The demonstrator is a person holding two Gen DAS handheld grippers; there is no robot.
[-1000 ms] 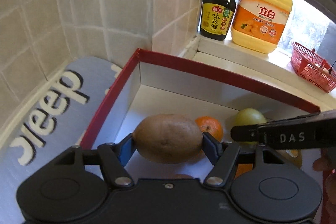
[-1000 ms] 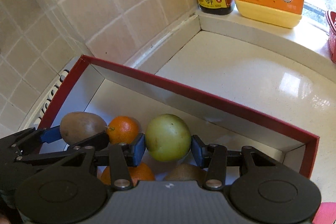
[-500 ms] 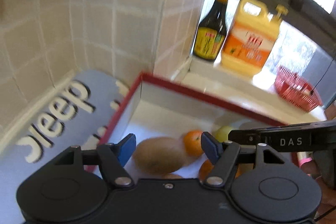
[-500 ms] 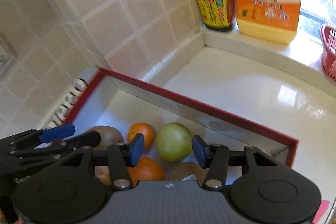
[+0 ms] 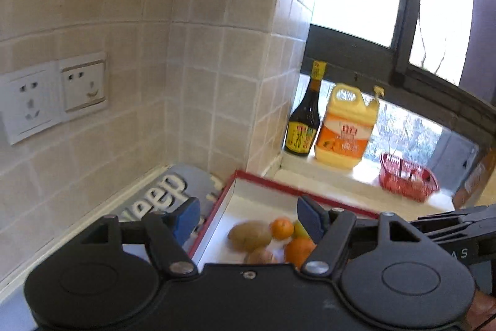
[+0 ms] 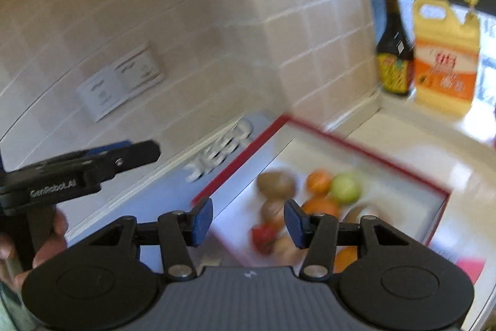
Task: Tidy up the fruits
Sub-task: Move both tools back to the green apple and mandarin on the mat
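Note:
A red-rimmed white box [image 5: 263,179] [image 6: 365,145] on the counter holds several fruits: a brown kiwi [image 5: 249,234] [image 6: 276,184], oranges [image 5: 282,227] [image 6: 319,180], a green fruit [image 6: 345,187] and a red one [image 6: 263,236]. My left gripper [image 5: 248,217] is open and empty, raised above and behind the box. My right gripper [image 6: 248,221] is open and empty, also raised above the box's near side. The left gripper also shows at the left of the right wrist view [image 6: 77,172]. The right wrist view is blurred.
A grey mat with white letters [image 5: 167,194] lies left of the box by the tiled wall. A dark sauce bottle [image 5: 305,120], a yellow detergent jug [image 5: 345,129] and a small red basket [image 5: 406,180] stand on the window sill. Wall sockets [image 5: 52,95] are on the left.
Both grippers opened, letting go of the kiwi and the green fruit into the box, then pulled up and back away from it.

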